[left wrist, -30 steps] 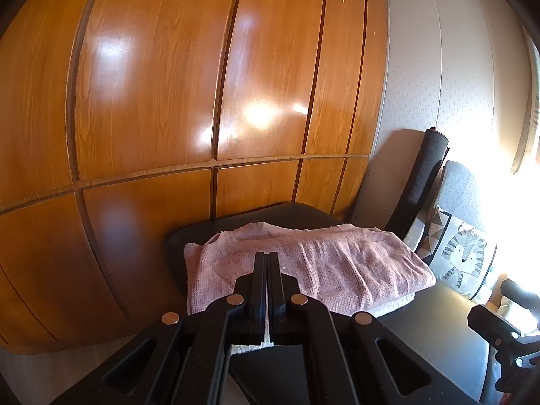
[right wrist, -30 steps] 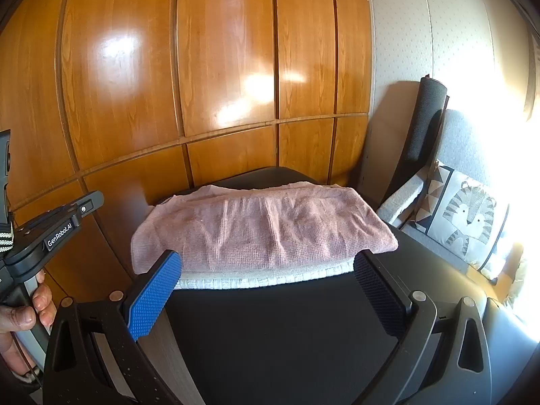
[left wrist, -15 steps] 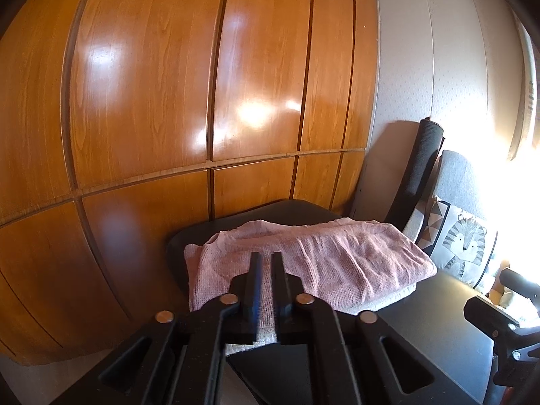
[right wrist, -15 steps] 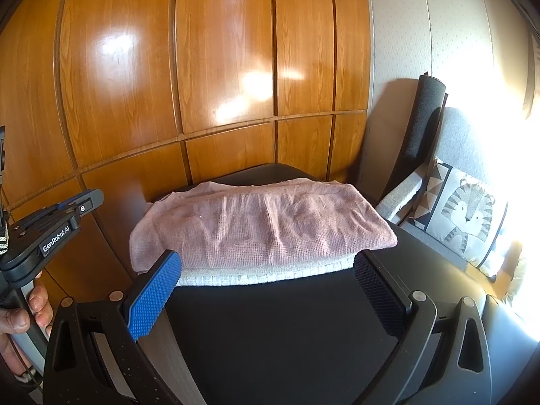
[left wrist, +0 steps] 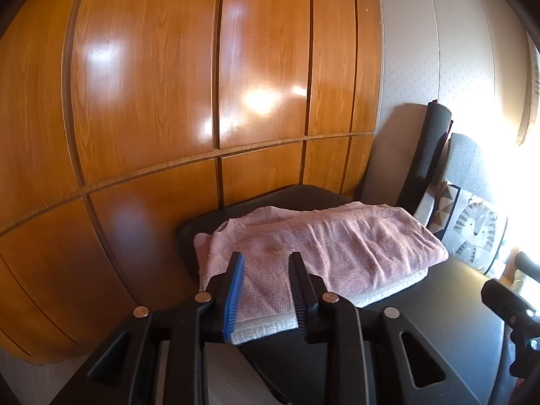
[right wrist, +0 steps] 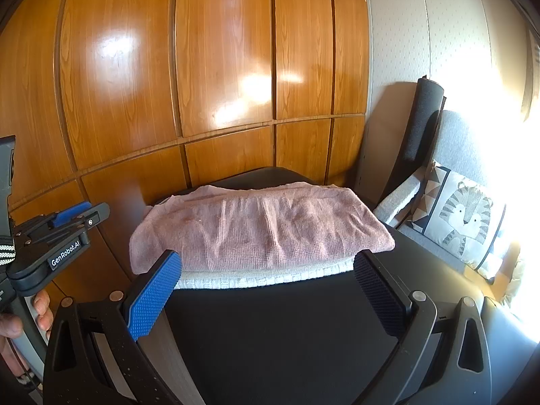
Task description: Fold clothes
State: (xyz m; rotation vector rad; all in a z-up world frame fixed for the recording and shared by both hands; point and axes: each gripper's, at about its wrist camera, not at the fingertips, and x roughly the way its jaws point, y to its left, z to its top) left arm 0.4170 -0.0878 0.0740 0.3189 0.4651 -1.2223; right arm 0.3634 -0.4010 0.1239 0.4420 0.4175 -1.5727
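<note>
A folded pink knit garment (right wrist: 263, 226) lies on top of a folded white knit piece (right wrist: 270, 275) at the back of a black tabletop (right wrist: 276, 330). My right gripper (right wrist: 266, 260) stands wide open just in front of the stack, with nothing between its blue and black pads. My left gripper (left wrist: 266, 256) points at the stack's near left corner. Its jaws are opening, a narrow gap shows between the pads, and they press on nothing. From the right wrist view the left gripper (right wrist: 96, 211) hangs left of the pink garment, apart from it, held by a hand (right wrist: 40, 307).
A glossy wooden panel wall (right wrist: 219, 67) rises right behind the table. A black rolled mat (right wrist: 422, 125) leans in the corner at the right. Beside it stands a grey chair (right wrist: 452, 141) with a tiger cushion (right wrist: 462, 216). Strong sunlight washes out the far right.
The left gripper's jaws have parted from fully shut to a narrow gap. The right gripper and the folded stack have not moved.
</note>
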